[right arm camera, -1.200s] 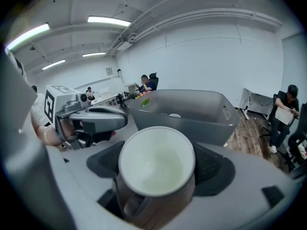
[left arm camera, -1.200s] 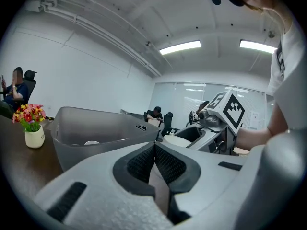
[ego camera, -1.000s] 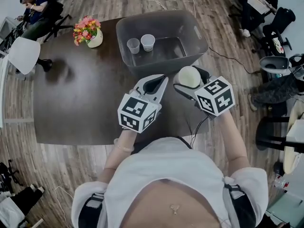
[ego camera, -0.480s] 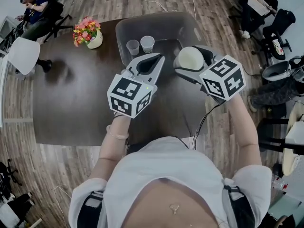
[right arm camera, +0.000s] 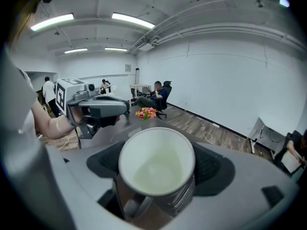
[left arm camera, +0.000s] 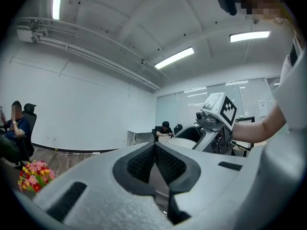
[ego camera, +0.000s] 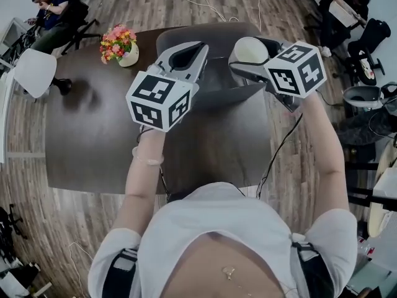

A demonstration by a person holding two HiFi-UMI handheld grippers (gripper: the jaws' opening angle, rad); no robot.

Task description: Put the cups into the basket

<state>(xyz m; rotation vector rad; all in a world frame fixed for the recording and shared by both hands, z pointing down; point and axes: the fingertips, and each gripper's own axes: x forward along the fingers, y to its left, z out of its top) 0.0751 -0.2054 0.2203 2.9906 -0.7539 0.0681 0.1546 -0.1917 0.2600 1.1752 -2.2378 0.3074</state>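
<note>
As the right gripper [ego camera: 248, 52] grips it, the white cup [right arm camera: 156, 169] seems empty.

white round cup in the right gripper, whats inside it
Nothing: the white round cup looks empty down to its pale bottom. The right gripper covers its lower outside.

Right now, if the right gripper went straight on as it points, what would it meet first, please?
Nothing close, I think. The right gripper, shut on the white cup, points about level over the table; the flowers sit almost dead ahead, so perhaps those, unless it passes above them.
</note>
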